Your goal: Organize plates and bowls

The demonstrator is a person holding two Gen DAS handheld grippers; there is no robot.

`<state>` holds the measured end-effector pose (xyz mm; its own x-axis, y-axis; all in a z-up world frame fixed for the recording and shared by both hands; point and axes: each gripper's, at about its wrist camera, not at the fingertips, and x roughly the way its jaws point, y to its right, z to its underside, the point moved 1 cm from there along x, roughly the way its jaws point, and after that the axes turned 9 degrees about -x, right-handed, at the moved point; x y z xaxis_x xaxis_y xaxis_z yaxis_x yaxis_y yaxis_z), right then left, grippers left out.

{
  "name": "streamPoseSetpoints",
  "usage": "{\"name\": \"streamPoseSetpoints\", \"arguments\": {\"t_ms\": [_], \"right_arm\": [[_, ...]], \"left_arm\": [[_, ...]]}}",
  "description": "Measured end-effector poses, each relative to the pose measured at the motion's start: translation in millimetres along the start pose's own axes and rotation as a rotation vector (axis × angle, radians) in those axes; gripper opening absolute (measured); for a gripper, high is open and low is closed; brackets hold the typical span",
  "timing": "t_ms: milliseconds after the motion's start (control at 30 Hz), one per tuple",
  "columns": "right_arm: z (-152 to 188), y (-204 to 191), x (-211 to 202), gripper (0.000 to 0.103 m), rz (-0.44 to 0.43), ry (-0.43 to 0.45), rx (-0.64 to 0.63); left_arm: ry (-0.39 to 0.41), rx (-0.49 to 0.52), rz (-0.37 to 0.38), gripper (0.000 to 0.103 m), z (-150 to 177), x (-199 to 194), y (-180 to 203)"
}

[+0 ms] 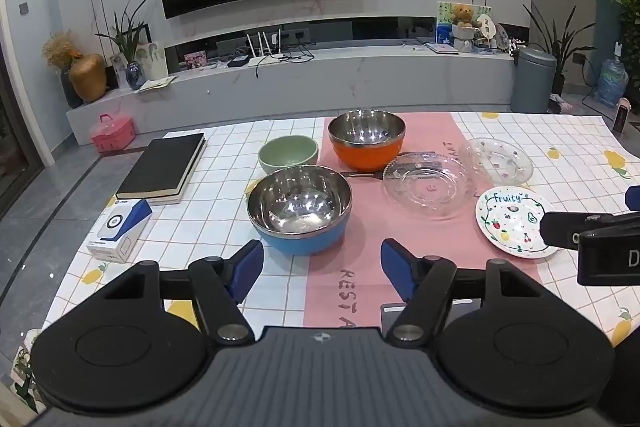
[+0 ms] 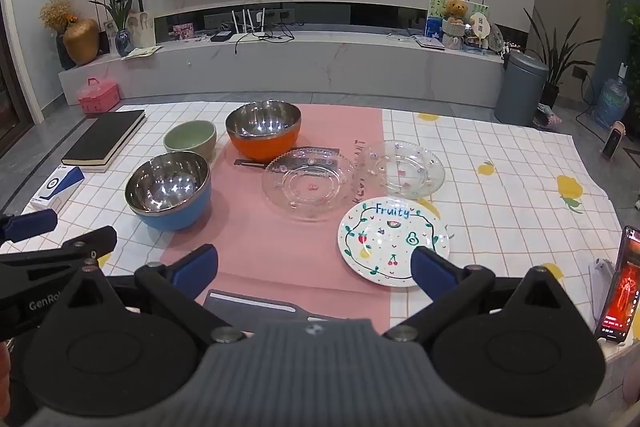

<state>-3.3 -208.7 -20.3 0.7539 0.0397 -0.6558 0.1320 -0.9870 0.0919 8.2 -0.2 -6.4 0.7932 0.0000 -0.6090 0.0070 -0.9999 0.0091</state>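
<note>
A blue steel-lined bowl [image 1: 300, 213] [image 2: 169, 189] sits nearest my left gripper [image 1: 322, 269], which is open and empty just in front of it. Behind it stand a small green bowl [image 1: 288, 154] [image 2: 190, 139] and an orange steel-lined bowl [image 1: 367, 140] [image 2: 263, 130]. Two clear glass plates [image 1: 427, 183] [image 1: 498, 159] lie to the right, also in the right wrist view [image 2: 309, 187] [image 2: 401, 169]. A white "Fruity" plate [image 1: 516, 223] [image 2: 394, 241] lies under my open, empty right gripper [image 2: 316, 269], whose right finger overlaps the plate's near edge.
A black book [image 1: 164, 167] [image 2: 104, 141] and a blue-white box [image 1: 120, 235] [image 2: 58, 189] lie at the table's left. A phone [image 2: 618, 287] stands at the right edge. A dark flat object [image 1: 362, 173] lies under the orange bowl. The checked cloth [image 1: 224, 223] covers the table.
</note>
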Motion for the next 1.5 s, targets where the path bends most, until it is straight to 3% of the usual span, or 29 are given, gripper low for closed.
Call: {"name": "streamPoseSetpoints", "arguments": {"t_ms": [1500], "right_arm": [[1.4, -8.9, -0.7, 0.100, -0.013, -0.023, -0.018]], "left_arm": [[-0.008, -0.022, 0.019, 0.079, 2.7, -1.0, -1.4]]}}
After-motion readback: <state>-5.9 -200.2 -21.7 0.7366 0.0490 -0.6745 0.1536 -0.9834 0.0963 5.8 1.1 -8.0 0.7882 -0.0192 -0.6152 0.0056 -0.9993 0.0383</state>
